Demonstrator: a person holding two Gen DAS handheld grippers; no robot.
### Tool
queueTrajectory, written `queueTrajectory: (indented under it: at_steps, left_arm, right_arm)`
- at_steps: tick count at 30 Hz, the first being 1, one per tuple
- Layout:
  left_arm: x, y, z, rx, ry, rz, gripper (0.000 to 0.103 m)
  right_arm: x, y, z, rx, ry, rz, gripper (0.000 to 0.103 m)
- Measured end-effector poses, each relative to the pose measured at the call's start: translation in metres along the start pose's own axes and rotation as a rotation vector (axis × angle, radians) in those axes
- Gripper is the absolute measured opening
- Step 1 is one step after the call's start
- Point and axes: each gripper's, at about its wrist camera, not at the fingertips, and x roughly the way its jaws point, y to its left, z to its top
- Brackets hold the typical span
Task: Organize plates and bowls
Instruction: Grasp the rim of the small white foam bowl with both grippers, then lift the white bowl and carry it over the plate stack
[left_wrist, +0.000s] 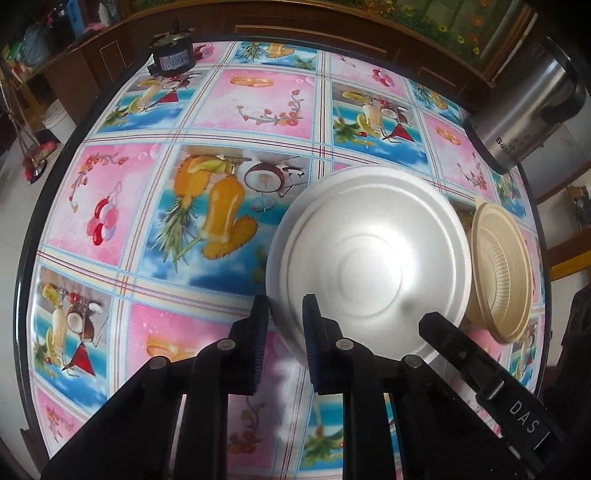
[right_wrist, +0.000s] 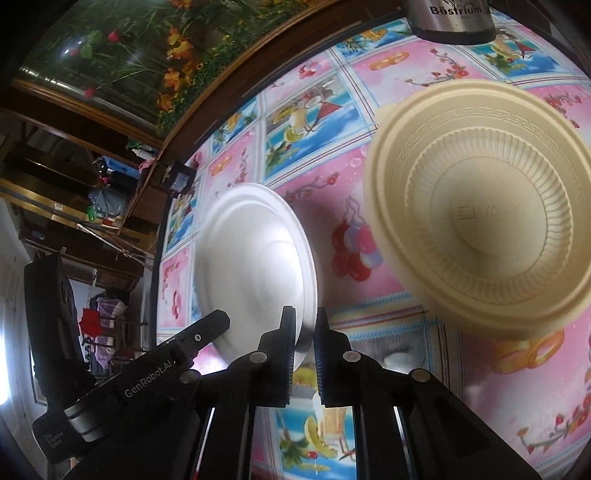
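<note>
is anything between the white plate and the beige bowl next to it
Nothing visible. Both tools, left and right, pinch the round white foam plate by its rim. Only bare patterned tablecloth shows between it and the ribbed beige plastic bowl in the right wrist view.

white plate (left_wrist: 369, 266): smooth, matt, looks like foam
cream bowl (right_wrist: 484, 218): plastic, ribbed wall, embossed rim pattern, dull sheen
tablecloth (left_wrist: 177, 221): glossy printed plastic sheet
flask (left_wrist: 532, 110): brushed metal, black plastic trim
gripper fingers (left_wrist: 258, 339): matt black plastic, ridged blue pads
cabinet (left_wrist: 332, 33): varnished dark wood
</note>
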Motion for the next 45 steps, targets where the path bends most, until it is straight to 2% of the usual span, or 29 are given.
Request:
queueTrajectory:
  at_steps: [27,45]
  left_arm:
    - [-0.090,0.019,-0.086,0.001,-0.102,-0.026,0.013]
    - [-0.132,0.016,-0.151,0.020,-0.229,0.007,0.014]
  right_arm:
    - [-0.081,0.037,-0.080,-0.147,-0.045,0.056,0.009]
    - [-0.124,0.038,-0.136,-0.227,-0.074,0.094,0.009]
